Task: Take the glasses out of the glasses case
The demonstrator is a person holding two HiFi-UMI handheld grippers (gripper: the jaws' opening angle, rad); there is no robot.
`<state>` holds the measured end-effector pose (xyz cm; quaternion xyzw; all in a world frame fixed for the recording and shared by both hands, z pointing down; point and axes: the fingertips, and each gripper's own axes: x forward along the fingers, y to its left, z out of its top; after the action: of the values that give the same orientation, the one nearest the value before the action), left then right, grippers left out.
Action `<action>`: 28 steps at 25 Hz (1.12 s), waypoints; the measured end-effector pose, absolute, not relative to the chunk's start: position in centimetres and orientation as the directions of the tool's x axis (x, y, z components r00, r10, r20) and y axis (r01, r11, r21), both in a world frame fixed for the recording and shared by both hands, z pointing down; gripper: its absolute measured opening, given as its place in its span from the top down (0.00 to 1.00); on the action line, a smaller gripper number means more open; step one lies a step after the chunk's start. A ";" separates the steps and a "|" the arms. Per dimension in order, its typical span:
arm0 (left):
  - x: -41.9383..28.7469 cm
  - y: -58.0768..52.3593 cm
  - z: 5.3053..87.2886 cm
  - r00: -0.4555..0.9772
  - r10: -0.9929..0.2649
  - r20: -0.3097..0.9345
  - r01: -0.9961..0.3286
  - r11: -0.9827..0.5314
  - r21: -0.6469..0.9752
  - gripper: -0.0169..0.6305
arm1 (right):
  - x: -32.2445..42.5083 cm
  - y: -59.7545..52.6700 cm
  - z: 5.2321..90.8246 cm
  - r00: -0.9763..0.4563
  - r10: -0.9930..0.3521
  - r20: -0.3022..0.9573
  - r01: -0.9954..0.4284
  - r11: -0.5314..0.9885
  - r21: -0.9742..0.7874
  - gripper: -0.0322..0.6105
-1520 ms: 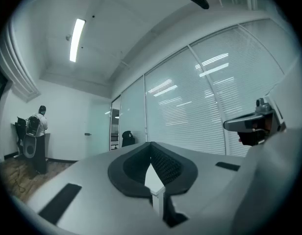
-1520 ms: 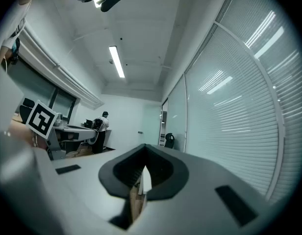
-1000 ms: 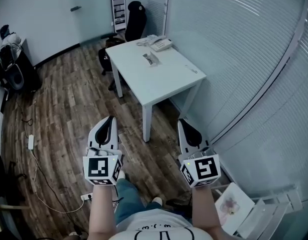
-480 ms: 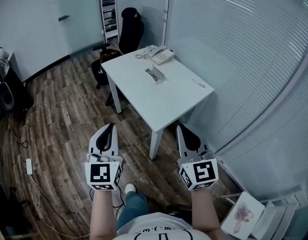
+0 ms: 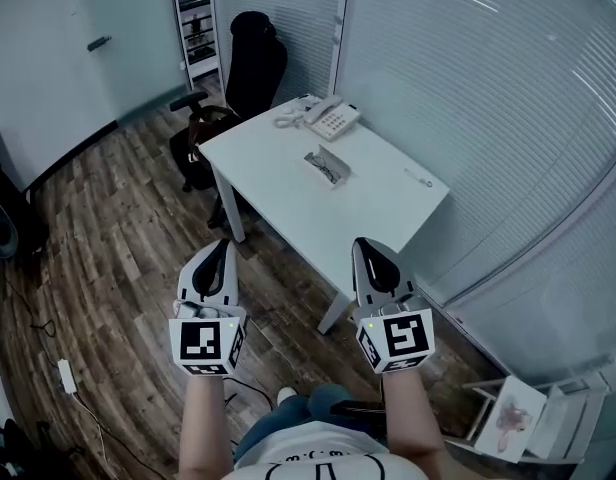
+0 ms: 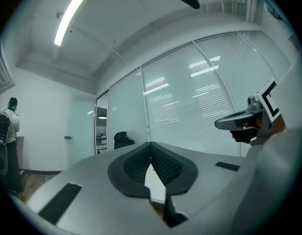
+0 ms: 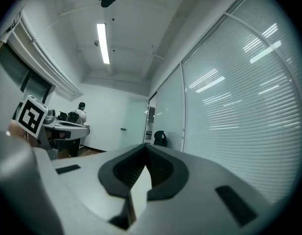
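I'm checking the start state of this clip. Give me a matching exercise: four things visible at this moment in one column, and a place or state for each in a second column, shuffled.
Things:
1. glasses case
2. telephone
3. office chair
4. right gripper

Places or states:
A. on the floor beyond the table
B. held in the air, jaws together, nothing between them
C. around the middle of the table
D. at the far end of the table

Pairs: 1-C, 2-D, 3-A, 4-B
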<state>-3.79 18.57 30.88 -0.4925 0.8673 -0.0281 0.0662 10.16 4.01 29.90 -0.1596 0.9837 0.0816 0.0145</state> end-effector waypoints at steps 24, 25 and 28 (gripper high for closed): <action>-28.1 -6.9 35.1 -0.300 -0.954 0.020 -0.951 0.298 -0.078 0.95 | -11.2 -19.3 36.1 -0.848 -0.527 0.052 -0.521 0.848 0.097 0.93; -28.7 -8.3 35.0 -0.285 -0.958 0.018 -0.956 0.283 -0.077 0.95 | -11.7 -20.4 36.2 -0.839 -0.540 0.059 -0.533 0.839 0.109 0.93; -29.8 -11.7 35.2 -0.233 -0.972 0.024 -0.970 0.231 -0.073 0.95 | -12.3 -22.7 36.5 -0.819 -0.567 0.088 -0.558 0.822 0.115 0.93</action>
<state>-29.77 -11.71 35.22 -0.6191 0.7844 -0.0363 0.0132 -12.34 -22.67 36.54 -0.2952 0.9527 0.0419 -0.0593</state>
